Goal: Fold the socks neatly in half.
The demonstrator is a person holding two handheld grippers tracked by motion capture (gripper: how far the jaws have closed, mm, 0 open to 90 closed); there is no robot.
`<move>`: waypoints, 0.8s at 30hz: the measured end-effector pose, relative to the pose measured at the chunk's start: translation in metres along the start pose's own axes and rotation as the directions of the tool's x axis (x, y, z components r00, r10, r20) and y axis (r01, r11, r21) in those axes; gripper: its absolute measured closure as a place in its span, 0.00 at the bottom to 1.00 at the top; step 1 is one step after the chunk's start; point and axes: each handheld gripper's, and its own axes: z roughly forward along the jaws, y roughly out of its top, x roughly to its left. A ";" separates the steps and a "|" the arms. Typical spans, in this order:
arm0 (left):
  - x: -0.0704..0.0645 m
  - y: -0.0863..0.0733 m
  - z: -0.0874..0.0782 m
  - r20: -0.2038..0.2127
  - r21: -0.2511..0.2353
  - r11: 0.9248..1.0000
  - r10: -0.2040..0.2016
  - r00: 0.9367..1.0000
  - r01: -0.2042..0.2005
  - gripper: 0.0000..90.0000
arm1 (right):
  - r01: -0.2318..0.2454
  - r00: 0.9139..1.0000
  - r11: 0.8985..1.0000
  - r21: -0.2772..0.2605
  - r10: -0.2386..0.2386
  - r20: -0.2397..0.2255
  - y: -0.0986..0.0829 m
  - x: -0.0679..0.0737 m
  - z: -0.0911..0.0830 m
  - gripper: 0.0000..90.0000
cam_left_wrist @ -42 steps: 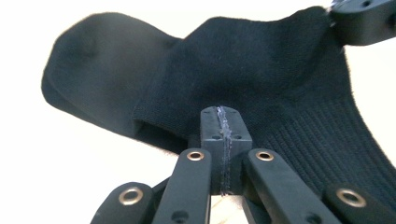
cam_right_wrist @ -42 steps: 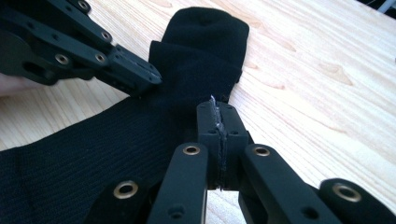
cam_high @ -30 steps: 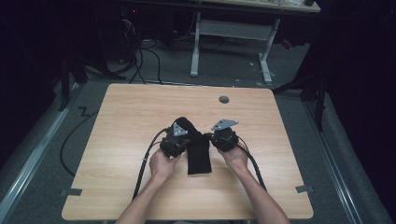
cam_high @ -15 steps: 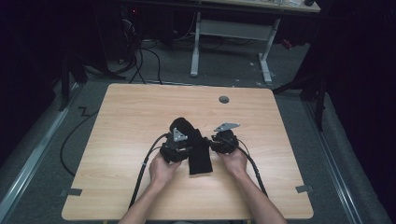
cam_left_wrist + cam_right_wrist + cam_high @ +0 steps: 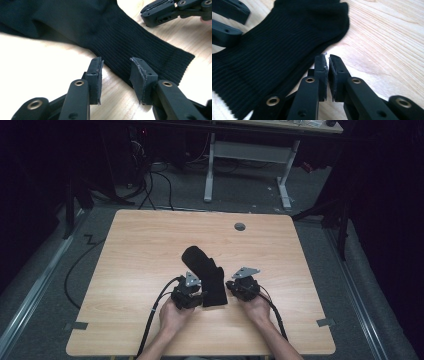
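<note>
We see a black sock (image 5: pixel 206 276) lying flat on the wooden table (image 5: pixel 140 250), a little nearer the person's edge than the middle. Its ribbed cuff end points toward the person and its toe end points away and to the left in the high view.

The 2 grippers sit on either side of the cuff. The left gripper (image 5: pixel 116 72) is held in the person's left hand (image 5: pixel 173 316) and rests just beside the sock's left edge. In the left gripper view its 2 jaws stand spread apart, with the ribbed edge of the sock showing in the gap between them; the pads (image 5: pixel 96 72) are not pressed on the cloth. The right gripper shows at the upper right of that view, at the far edge of the sock.

The right gripper (image 5: pixel 327 60) is held in the right hand (image 5: pixel 256 309), just beside the sock's right edge. In the right gripper view its jaws are pressed nearly together with only a thin slit between them, and we see no cloth in that slit. Their tips lie at the border of the sock, above bare wood.

A cable (image 5: pixel 152 312) trails from the left gripper toward the table's near edge. A small round hole (image 5: pixel 240 226) sits in the table near its far edge, well apart from the sock.
</note>
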 end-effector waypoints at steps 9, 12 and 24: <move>-0.004 -0.003 -0.001 0.037 -0.009 1.000 -0.013 0.999 0.013 0.72 | 0.037 0.999 0.999 -0.017 -0.038 -0.022 0.000 0.019 0.001 0.93; -0.004 -0.003 0.000 0.036 -0.009 1.000 -0.018 0.999 0.018 0.72 | 0.037 0.999 0.999 -0.019 -0.038 -0.025 0.000 0.021 0.001 0.93; -0.007 -0.007 -0.010 0.032 -0.062 0.997 -0.043 0.999 0.045 0.65 | 0.056 0.998 0.994 -0.091 -0.053 0.029 -0.005 0.029 -0.017 0.84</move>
